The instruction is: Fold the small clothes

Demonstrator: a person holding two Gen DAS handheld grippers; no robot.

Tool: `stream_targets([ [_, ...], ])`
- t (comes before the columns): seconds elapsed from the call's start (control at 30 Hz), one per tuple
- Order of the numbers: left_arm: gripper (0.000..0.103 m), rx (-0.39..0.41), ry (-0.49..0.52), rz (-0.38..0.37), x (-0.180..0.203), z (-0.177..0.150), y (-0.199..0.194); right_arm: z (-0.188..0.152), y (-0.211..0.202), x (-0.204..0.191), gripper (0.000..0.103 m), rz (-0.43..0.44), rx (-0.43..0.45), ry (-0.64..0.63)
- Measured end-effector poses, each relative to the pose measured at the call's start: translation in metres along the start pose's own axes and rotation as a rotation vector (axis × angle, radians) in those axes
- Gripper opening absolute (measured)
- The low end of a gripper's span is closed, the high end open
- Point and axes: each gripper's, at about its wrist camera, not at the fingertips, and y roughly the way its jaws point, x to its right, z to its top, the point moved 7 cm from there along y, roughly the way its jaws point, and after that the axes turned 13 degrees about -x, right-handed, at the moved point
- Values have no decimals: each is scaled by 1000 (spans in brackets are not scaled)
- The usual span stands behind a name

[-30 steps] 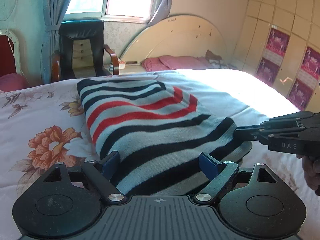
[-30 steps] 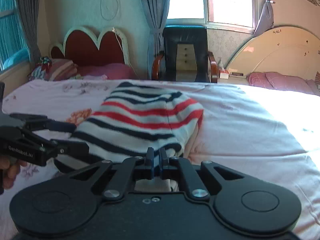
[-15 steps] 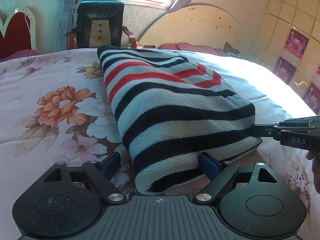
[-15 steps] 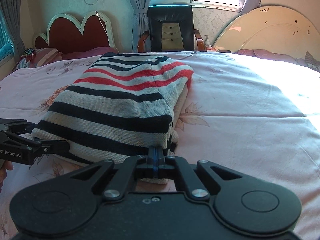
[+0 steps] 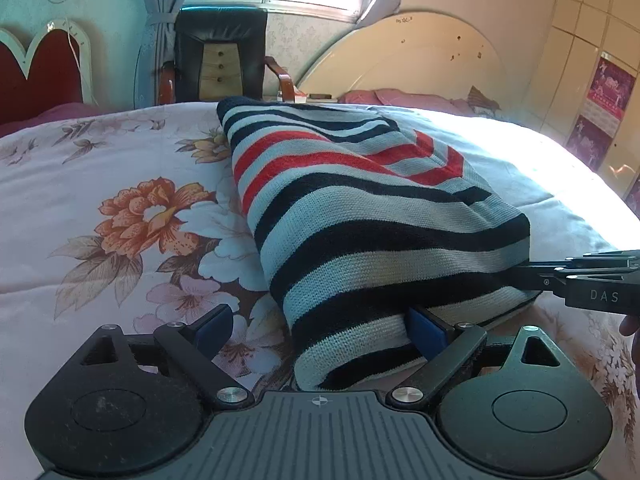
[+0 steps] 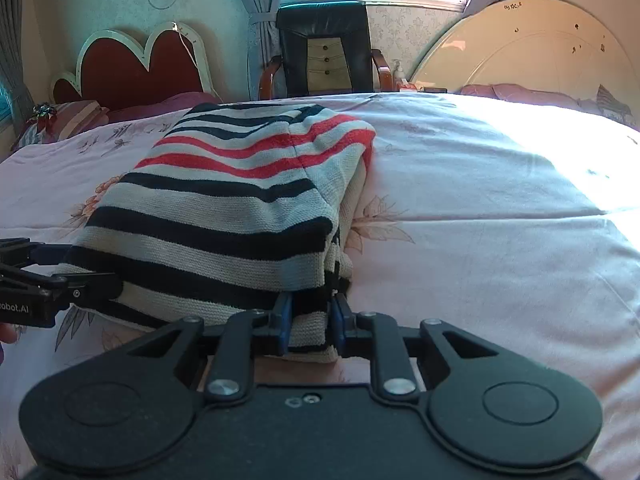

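Observation:
A folded striped knit sweater (image 5: 360,216), black, grey and red, lies on the floral bedsheet (image 5: 120,208); it also shows in the right wrist view (image 6: 240,208). My left gripper (image 5: 320,326) is open, its jaws wide apart, and the sweater's near left corner sits between them. My right gripper (image 6: 309,322) has its jaws slightly apart around the sweater's near right edge, with cloth between the pads. Each gripper shows from the side in the other's view: the right (image 5: 576,280), the left (image 6: 52,284).
A black chair (image 6: 324,56) stands beyond the bed's far edge by the window. A red scalloped headboard (image 6: 132,64) is at far left, a cream round headboard (image 6: 532,48) and pink pillows (image 5: 404,98) at far right. Bright sunlit sheet (image 6: 500,184) spreads right of the sweater.
Both grippers came down with the sweater's near edge onto the bed. The right gripper's jaws, pinched shut before, have parted a little around the cloth.

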Motion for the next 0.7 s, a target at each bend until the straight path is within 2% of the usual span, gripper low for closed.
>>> stream_targets([
  [0.1, 93, -8, -19, -25, -3, 2, -2, 1, 0, 1, 22, 12, -10, 13],
  [0.17, 93, 15, -28, -42, -5, 7, -10, 4, -8, 4, 24, 35, -8, 40],
  [0.23, 93, 39, -63, -88, -12, 15, -16, 9, -23, 11, 34, 67, 49, 78],
  [0.3, 93, 54, -106, -139, -20, 26, -17, 15, -30, 21, 38, 129, 72, 142],
  [0.4, 93, 38, -167, -209, -30, 41, -9, 27, -24, 39, 38, 208, 61, 246],
  [0.47, 93, 26, -183, -227, -32, 48, -1, 35, -18, 43, 34, 238, 64, 257],
  [0.53, 93, 5, -186, -211, -34, 52, 9, 43, -12, 40, 21, 258, 71, 237],
  [0.6, 93, -35, -188, -200, -35, 51, 22, 48, -1, 36, 20, 260, 46, 220],
  [0.63, 93, -50, -188, -200, -35, 50, 27, 48, 6, 34, 20, 233, 27, 206],
  [0.7, 93, -51, -188, -209, -36, 48, 31, 48, 14, 33, 20, 222, 8, 192],
])
